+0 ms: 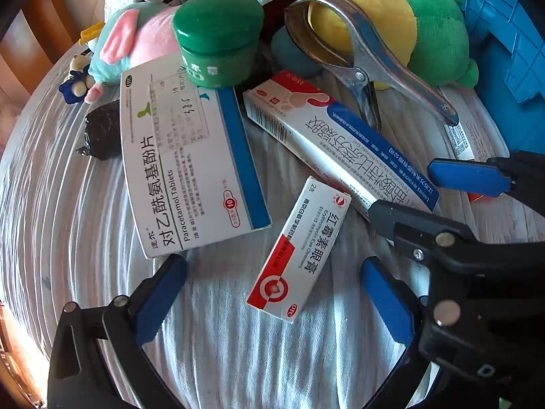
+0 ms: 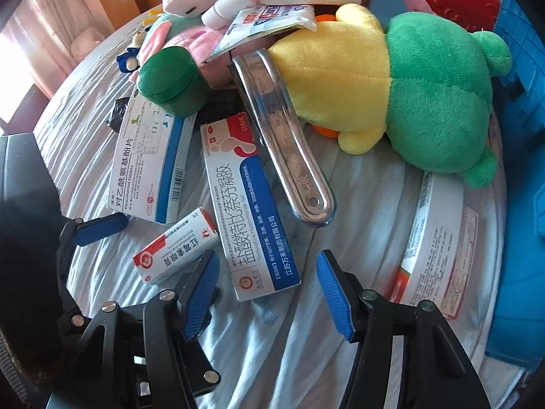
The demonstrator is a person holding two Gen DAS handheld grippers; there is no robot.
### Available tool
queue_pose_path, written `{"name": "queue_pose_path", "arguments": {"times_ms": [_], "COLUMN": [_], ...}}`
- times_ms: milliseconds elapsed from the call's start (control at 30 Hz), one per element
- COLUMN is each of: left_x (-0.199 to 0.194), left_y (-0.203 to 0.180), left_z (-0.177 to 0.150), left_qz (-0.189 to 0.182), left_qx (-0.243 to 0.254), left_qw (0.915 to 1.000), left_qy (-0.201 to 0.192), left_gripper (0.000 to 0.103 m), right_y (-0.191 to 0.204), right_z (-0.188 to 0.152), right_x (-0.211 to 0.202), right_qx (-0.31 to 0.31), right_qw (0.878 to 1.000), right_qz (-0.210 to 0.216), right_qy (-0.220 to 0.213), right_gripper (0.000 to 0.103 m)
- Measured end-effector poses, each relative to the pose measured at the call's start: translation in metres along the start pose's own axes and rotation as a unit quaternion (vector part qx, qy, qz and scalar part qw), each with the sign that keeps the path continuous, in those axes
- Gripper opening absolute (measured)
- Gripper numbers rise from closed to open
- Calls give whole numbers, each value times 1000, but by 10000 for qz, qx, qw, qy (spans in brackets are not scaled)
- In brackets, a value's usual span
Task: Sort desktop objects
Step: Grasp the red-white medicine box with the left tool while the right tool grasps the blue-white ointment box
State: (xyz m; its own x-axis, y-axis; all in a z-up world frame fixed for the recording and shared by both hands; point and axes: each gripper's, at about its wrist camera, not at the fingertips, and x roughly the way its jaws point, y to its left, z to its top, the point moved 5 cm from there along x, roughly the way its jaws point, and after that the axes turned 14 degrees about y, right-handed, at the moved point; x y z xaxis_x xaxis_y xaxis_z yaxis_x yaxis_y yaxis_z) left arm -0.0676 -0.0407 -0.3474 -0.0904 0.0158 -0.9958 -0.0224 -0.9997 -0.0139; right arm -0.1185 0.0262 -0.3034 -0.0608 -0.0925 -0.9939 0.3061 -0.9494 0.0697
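I take the small red-and-white eye ointment box [image 1: 299, 250] as my landmark; it lies flat on the white wrinkled cloth [image 1: 238, 358], at the near edge of the clutter. My left gripper [image 1: 272, 289] has its blue pads spread wide, one on each side of the near end of that box, and neither pad touches it. My right gripper [image 2: 267, 293] stands partly open over bare cloth just right of the eye ointment box, with the near end of the long blue-and-white terbinafine gel box [image 2: 250, 204] lying just ahead of the gap between its pads; nothing is pinched there. The Paracetamol Tablets box [image 1: 190, 156] lies just left of the landmark, with the green-lidded jar [image 1: 218, 39] resting on its far end. Beyond the gel box sits the large metal clamp [image 1: 368, 68], leaning against the yellow-and-green plush toy [image 2: 391, 88]. A pink-and-teal plush [image 1: 136, 44] sits far left of the jar. A blue plastic basket [image 1: 511, 51] rises well to the right of the landmark, and another white medicine box [image 2: 439, 238] lies between them.
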Motion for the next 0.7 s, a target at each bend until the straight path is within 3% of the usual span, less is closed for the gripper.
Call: {"name": "queue_pose_path", "arguments": {"times_ms": [67,200,267,300,400,433,567,700], "left_x": [-2,-7,-11,-15,-28,-31,-38,-40], "left_y": [0,-1,0,0,-5,-6,-10,-12], "left_z": [-1,-3,-5,-5,-9,-10,-7,-1], "left_qz": [-1,-38,-31,-34,-257,-374,-331,-291], "left_qx": [40,182,182,193,423,438,518,499], "left_qw": [10000,9997,9997,9997,9987,9983,9981,9983], "left_qy": [-39,-164,-162,-152,-102,-19,-72,-75], "left_gripper": [103,103,97,85,37,32,29,29], "right_y": [0,-7,-15,-18,-35,-38,-44,-43], "right_z": [1,-2,-13,-20,-38,-44,-57,-44], "right_x": [6,5,1,0,-1,0,4,-3], "right_qx": [-22,22,99,143,306,343,428,436], "right_qw": [10000,10000,9999,9998,9992,9990,9982,9989], "right_qz": [33,-22,-84,-119,-182,-178,-105,-34], "right_qy": [66,64,53,63,186,247,404,164], "right_gripper": [47,44,44,44,44,44,45,49]}}
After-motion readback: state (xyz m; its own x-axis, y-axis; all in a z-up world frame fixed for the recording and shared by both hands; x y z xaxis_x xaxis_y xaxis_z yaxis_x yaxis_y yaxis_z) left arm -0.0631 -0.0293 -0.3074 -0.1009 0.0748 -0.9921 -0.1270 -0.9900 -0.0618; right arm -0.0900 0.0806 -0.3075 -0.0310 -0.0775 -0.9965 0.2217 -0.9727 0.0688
